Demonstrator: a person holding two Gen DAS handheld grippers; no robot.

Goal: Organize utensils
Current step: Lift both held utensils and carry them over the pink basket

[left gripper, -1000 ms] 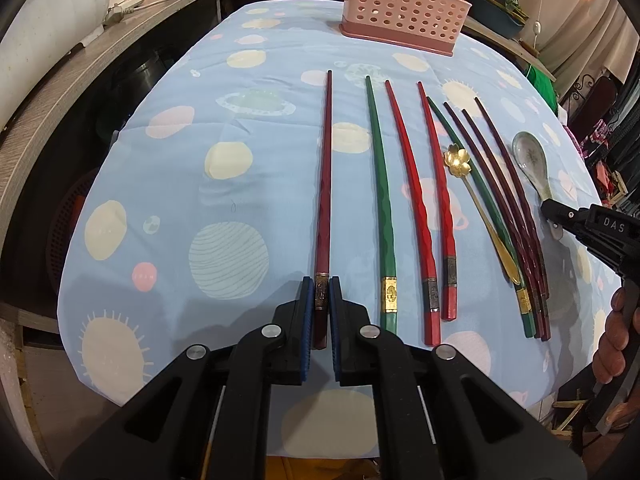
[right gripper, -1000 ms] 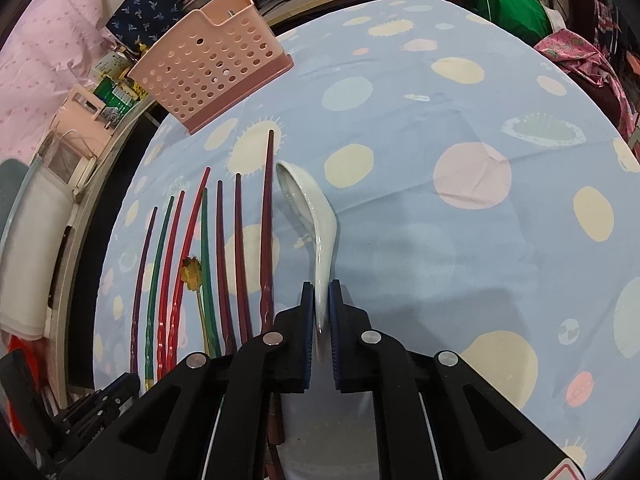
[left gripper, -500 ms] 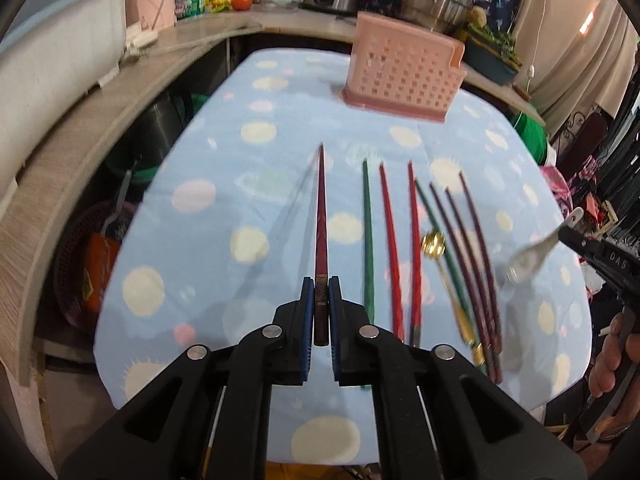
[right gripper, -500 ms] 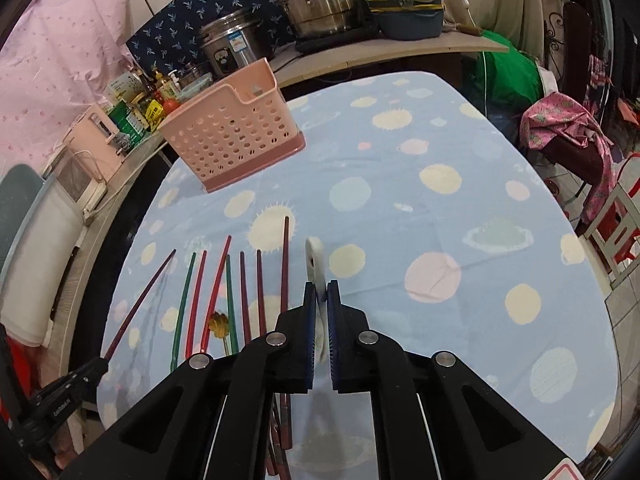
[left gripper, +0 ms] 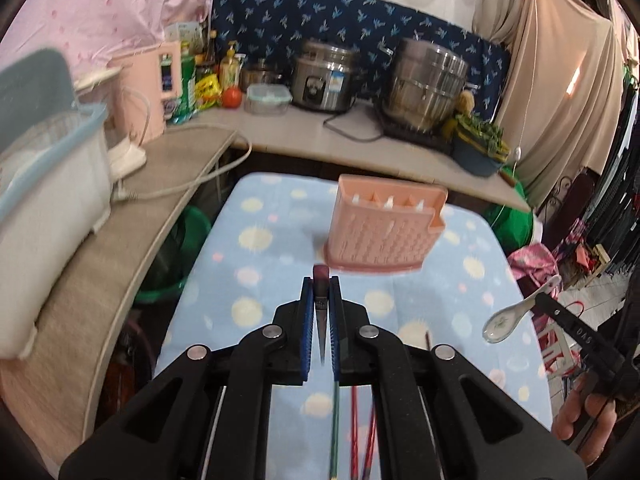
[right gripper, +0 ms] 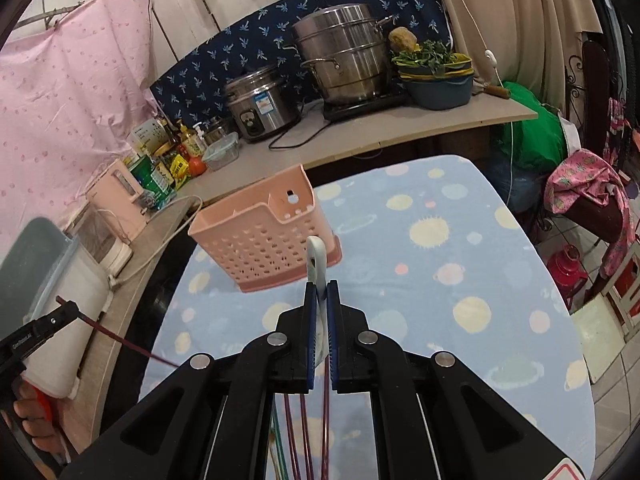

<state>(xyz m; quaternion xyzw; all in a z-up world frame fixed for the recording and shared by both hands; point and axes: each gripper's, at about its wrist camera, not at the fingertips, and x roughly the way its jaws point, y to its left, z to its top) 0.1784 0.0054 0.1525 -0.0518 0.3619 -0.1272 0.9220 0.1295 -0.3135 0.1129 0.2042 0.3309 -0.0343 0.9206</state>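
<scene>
- The left gripper (left gripper: pixel 321 288) is clamped tight on a dark red chopstick (left gripper: pixel 321 276), blunt end poking out past the blue pads, thin tip pointing back toward the camera.
- From the right wrist view that same chopstick shows as a dark red line running off the left gripper at the left edge, up in the air over the counter edge.
- The right gripper (right gripper: pixel 321 292) is pinched shut on a white ceramic spoon (right gripper: pixel 317 260), handle sticking up past the pads.
- In the left view the spoon bowl hangs in the air off to the right, above the tablecloth (left gripper: pixel 260 264).
- The pink utensil basket (left gripper: pixel 384 228) stands upright near the far end of the table, ahead of both grippers.
- The remaining chopsticks (left gripper: pixel 354 432), green and red, lie on the cloth below the left gripper.
</scene>
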